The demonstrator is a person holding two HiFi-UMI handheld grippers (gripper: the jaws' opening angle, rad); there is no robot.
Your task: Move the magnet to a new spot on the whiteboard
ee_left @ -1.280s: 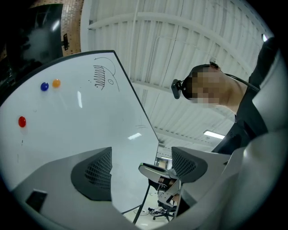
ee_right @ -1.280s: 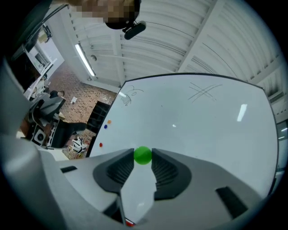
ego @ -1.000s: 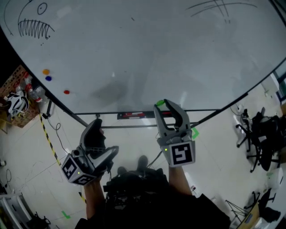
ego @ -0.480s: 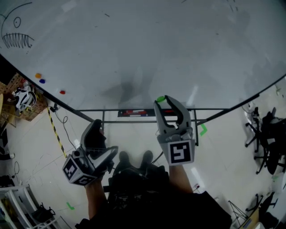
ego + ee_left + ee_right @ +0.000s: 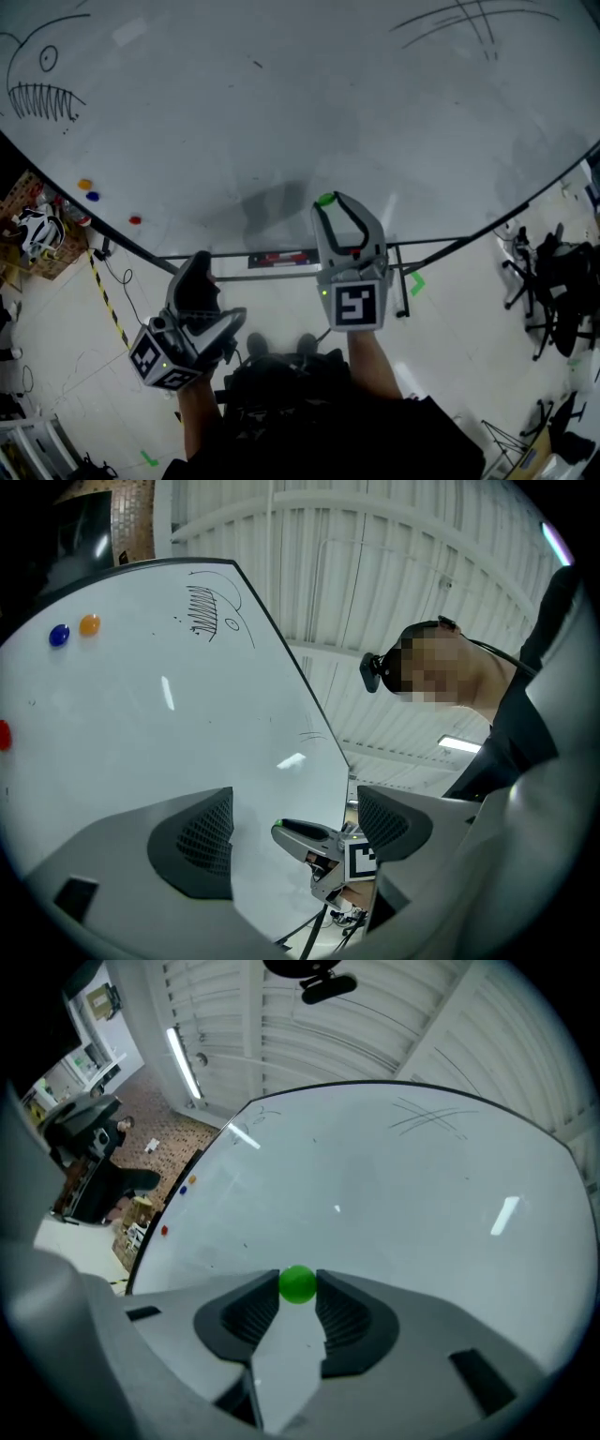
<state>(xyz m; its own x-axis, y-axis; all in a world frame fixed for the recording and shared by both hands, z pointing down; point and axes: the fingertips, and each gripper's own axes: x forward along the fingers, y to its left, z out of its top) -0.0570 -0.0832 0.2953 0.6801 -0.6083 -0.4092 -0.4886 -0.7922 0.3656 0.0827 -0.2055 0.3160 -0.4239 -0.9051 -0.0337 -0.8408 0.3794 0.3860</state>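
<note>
Pale flooring runs beneath a large whiteboard that fills the upper part of the head view. A toothy sketch sits at the whiteboard's upper left, and a few crossed pen strokes mark its upper right. Three small magnets cling near its lower left edge: an orange magnet, a blue magnet just beside it, and a red magnet a little farther along that edge.

The right hand-held gripper is raised in front of the whiteboard's lower middle part, its jaws closed on the green magnet, which is pinched right at the fingertips. From these views I cannot tell whether the magnet touches the board's surface.

The left hand-held gripper hangs below the whiteboard's bottom edge, left of the right one. Its jaws are spread with nothing between them; its own view looks along the whiteboard toward the other gripper.

Dark office chairs stand on the floor off the whiteboard's lower right corner.
</note>
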